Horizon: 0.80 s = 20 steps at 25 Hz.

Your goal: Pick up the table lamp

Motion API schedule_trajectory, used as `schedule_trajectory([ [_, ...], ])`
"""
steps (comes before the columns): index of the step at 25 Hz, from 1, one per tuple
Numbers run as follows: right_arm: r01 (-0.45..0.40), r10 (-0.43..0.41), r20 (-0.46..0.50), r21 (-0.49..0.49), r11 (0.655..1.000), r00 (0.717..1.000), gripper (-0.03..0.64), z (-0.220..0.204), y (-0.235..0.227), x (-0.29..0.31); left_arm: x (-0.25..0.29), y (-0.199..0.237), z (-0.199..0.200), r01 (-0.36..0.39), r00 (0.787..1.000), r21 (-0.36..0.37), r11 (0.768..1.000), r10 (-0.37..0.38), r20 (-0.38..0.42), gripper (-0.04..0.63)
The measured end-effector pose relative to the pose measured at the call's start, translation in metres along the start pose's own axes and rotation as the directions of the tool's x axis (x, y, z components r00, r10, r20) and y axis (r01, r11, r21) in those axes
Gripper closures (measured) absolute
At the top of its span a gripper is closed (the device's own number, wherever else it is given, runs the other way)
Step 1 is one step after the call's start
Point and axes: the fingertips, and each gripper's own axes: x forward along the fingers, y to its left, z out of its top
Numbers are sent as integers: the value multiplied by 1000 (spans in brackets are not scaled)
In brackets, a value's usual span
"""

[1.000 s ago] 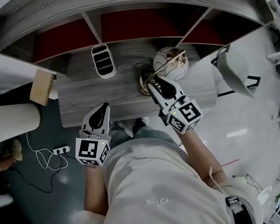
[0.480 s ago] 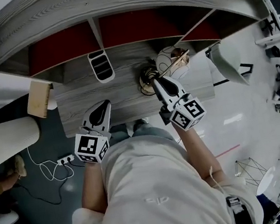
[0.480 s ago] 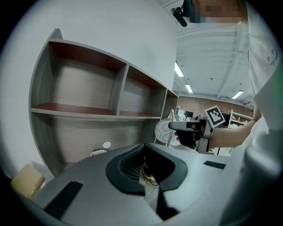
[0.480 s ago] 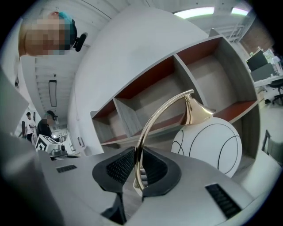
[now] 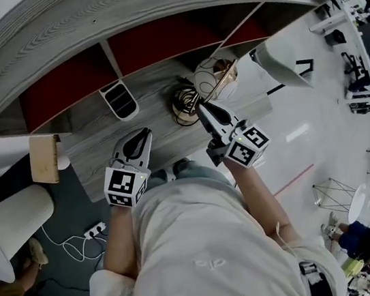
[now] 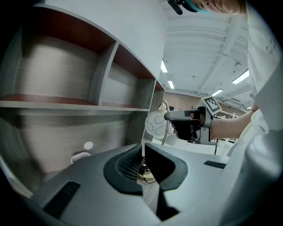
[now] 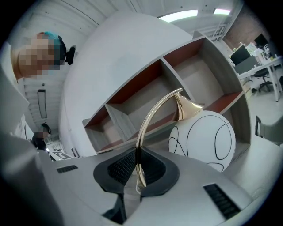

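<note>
The table lamp has a white globe shade [image 5: 213, 75] with thin black lines, a curved gold stem [image 7: 151, 118] and a round base [image 5: 183, 101], and it stands on the grey wooden desk [image 5: 100, 153]. My right gripper [image 5: 202, 108] reaches in level from the front. Its jaws are closing, with the pads pressed on either side of the stem in the right gripper view [image 7: 138, 171]. My left gripper [image 5: 144, 135] is shut with nothing in it, hanging over the desk's front left of the lamp. In the left gripper view the shade [image 6: 155, 125] and the right gripper [image 6: 170, 116] are ahead.
A curved hutch with red-backed compartments [image 5: 155, 41] rises behind the desk. A white slotted holder [image 5: 119, 100] stands at the back left of the lamp. A cardboard box [image 5: 43, 159] sits at the desk's left end, a white chair [image 5: 284, 63] to the right, a power strip [image 5: 94, 230] on the floor.
The right gripper's jaws have closed in on the lamp's gold stem. The left gripper has moved forward and lower over the desk's front edge. The head view has swung.
</note>
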Motion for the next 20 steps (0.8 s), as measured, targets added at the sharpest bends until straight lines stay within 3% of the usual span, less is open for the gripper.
schedule_trajectory([
  [4, 16, -16, 15, 3, 1000, 1000, 557, 4, 1, -2, 19, -7, -7, 84, 996, 18, 996, -84, -27, 560],
  [9, 44, -45, 32, 21, 999, 998, 558, 6, -5, -9, 47, -17, -35, 163, 983, 70, 984, -155, -100, 476],
  [15, 72, -72, 22, 6, 997, 997, 561, 2, -2, -23, 81, -30, -91, 232, 948, 98, 968, -203, -246, 406],
  [20, 96, -96, 31, 14, 995, 995, 563, 0, 0, -36, 102, -40, -139, 271, 914, 65, 960, -236, -329, 388],
])
